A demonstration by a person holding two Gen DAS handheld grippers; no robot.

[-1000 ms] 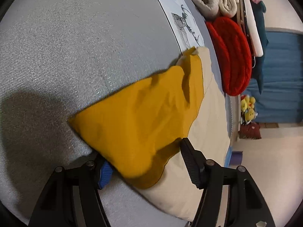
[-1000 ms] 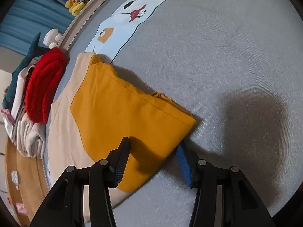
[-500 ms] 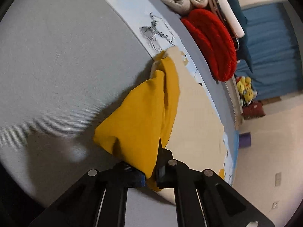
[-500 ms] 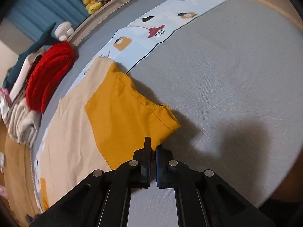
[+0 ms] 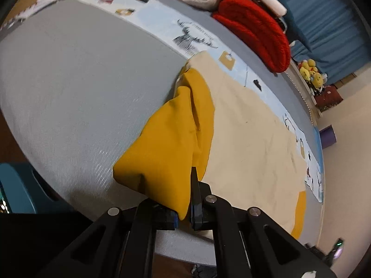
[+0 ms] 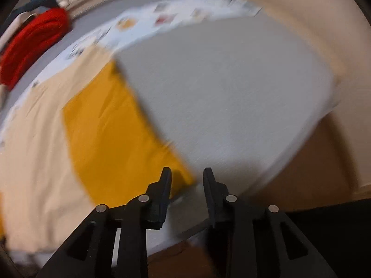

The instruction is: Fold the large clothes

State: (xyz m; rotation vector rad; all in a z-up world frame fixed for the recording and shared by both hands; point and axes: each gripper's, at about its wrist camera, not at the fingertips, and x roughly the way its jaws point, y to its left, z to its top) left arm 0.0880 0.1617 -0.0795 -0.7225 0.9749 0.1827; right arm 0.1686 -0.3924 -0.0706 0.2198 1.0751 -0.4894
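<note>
Left wrist view: left gripper (image 5: 184, 210) stays clamped on the yellow sleeve (image 5: 171, 143), now lifted off the grey mat (image 5: 69, 81). Right gripper (image 6: 187, 180), shut half a second ago, has opened and released. Fold proceeds one-handed over the cream shirt (image 5: 250, 134).

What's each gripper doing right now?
Left gripper: shut on the yellow sleeve.
Right gripper: open, holding nothing, above the bed.
</note>
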